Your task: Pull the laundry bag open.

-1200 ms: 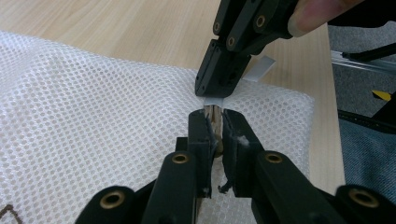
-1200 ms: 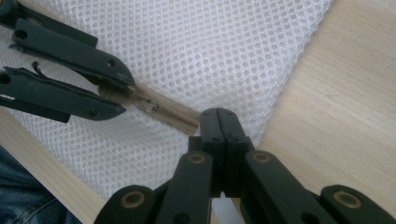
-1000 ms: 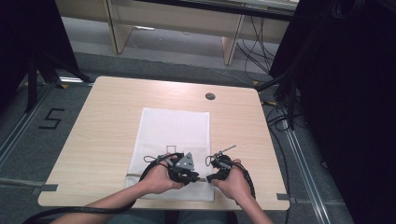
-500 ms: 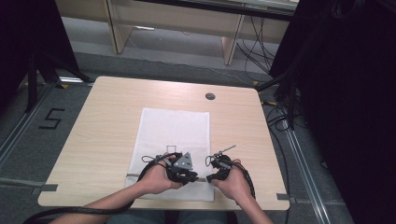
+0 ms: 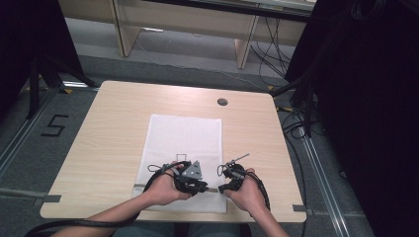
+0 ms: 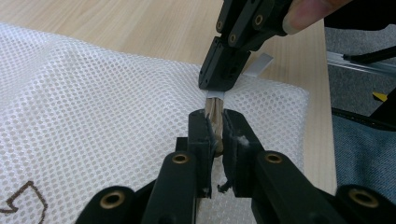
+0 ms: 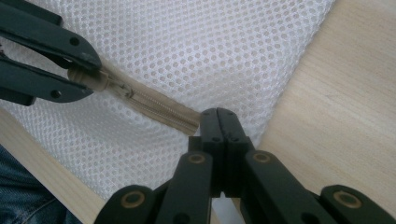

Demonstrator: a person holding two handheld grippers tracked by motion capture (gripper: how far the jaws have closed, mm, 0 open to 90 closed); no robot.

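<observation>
- White mesh bag (image 5: 185, 148) lies flat on the table (image 5: 108, 128), its near edge towards the person, who works on the beige zip (image 7: 154, 105) along that edge.
- Left gripper (image 6: 215, 133): the jaws are nearly closed and pinch the zip tape at a bunched spot, just beside the small metal slider (image 7: 122, 88).
- Right gripper (image 7: 219, 122): the jaws are pressed fully together on the end of the zip tape, near the bag's corner; the left gripper view shows them clamped on a pale tab there.
- Both hands sit close together at the near edge of the bag, the left hand (image 5: 160, 187) and right hand (image 5: 247, 195) coming in from the bottom of the high view.
- Step in hand, as I judge it: holding the zip taut between two anchor points, ready to run the slider along it. Whether the zip is being opened or shut I cannot tell.
- Next move likely calls for the right gripper to hold the end firm while the left takes the slider's pull and draws it in line with the teeth; a pull off that line could snag the mesh or drag the whole bag.
- Table top is pale wood grain with a dark round cable hole (image 5: 222, 102) at the far side.
- Around it: grey floor with a taped "5" (image 5: 54, 126), loose cables, wooden furniture legs beyond, and dark curtains on both sides.
</observation>
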